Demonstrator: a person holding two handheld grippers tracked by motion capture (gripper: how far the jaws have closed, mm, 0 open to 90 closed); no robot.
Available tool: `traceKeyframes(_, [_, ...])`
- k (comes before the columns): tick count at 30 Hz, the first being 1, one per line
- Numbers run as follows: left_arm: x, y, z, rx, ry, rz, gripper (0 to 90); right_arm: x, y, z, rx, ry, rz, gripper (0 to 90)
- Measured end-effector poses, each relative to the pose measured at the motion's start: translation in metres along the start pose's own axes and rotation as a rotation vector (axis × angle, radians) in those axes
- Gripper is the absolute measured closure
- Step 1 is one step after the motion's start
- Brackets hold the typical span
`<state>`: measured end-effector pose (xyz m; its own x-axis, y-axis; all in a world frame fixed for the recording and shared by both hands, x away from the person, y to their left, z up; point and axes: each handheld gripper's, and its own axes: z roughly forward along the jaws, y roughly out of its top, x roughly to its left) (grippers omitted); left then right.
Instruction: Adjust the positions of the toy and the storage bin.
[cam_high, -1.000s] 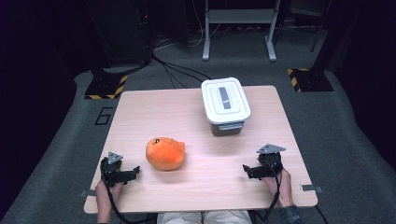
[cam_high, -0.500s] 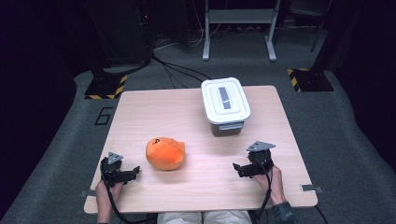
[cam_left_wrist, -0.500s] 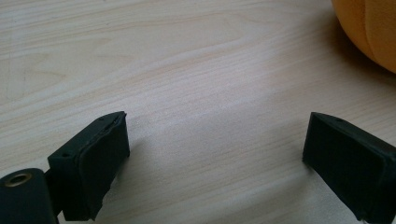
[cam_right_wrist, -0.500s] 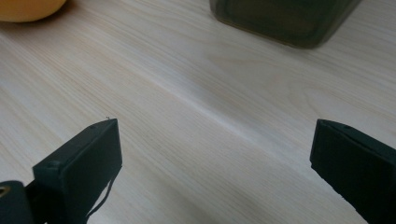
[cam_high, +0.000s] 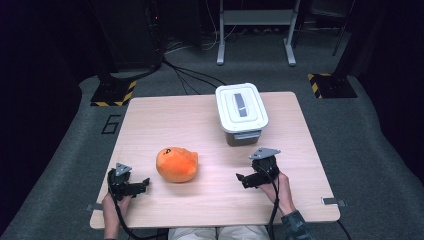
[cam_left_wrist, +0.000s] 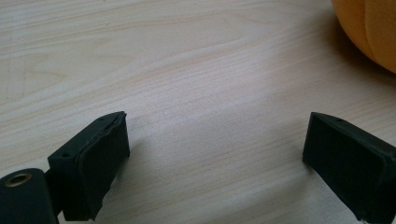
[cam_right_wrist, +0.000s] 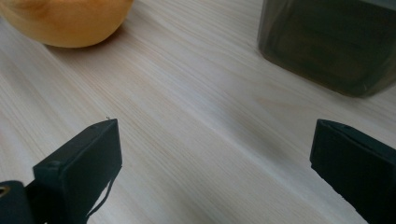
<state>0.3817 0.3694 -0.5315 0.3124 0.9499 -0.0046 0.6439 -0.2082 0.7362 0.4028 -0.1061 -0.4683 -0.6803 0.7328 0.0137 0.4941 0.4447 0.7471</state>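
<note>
On the table (cam_high: 165, 120), landmark: orange plush toy (cam_high: 177, 164), lying toward the near left, clear of both tools.
Plush detail: a small dark mark on its top in the high view, too small to read; the left gripper view cuts it off at the upper right corner (cam_left_wrist: 371, 28), the right gripper view at the upper left (cam_right_wrist: 70, 18).
Left gripper (cam_high: 144, 182): near-left of the plush, close but not touching; jaws spread wide over bare wood, nothing between them. Its right jaw runs off the frame bottom in its own view.
Right gripper (cam_high: 240, 177): right of the plush, well apart from it, pointing toward it; jaws wide apart, nothing held. Both jaw bases are cropped in its own view.
Lidded box (cam_high: 241, 109): far-right of the plush, white lid on a dark translucent body; contents cannot be made out. In the right gripper view only a lower corner shows (cam_right_wrist: 327, 42).
Hands: partly under the tools; forearms cut by the bottom edge.
</note>
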Motion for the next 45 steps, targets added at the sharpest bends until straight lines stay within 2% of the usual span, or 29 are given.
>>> traceKeyframes(13, [0.000,0.000,0.000,0.000,0.000,0.000,7.1,0.021,0.019,0.009,-0.001,0.056,-0.046,1.1])
traceKeyframes(19, [0.000,0.000,0.000,0.001,-0.001,0.000,7.1,0.031,0.032,0.015,0.021,0.063,-0.096,0.6])
traceKeyframes(29, [0.000,0.000,0.000,0.001,-0.001,0.000,7.1,0.045,0.048,0.026,0.007,0.122,-0.103,0.0])
traceKeyframes(34, [0.000,0.000,0.000,0.001,-0.001,0.001,7.1,0.053,0.055,0.034,0.020,0.158,-0.100,0.0])
traceKeyframes(39, [0.000,0.000,0.000,0.001,-0.001,0.001,7.1,0.061,0.063,0.046,0.035,0.196,-0.120,0.0])
traceKeyframes(45, [0.000,0.000,0.000,0.001,-0.001,0.001,7.1,0.071,0.072,0.059,0.052,0.220,-0.132,0.0])
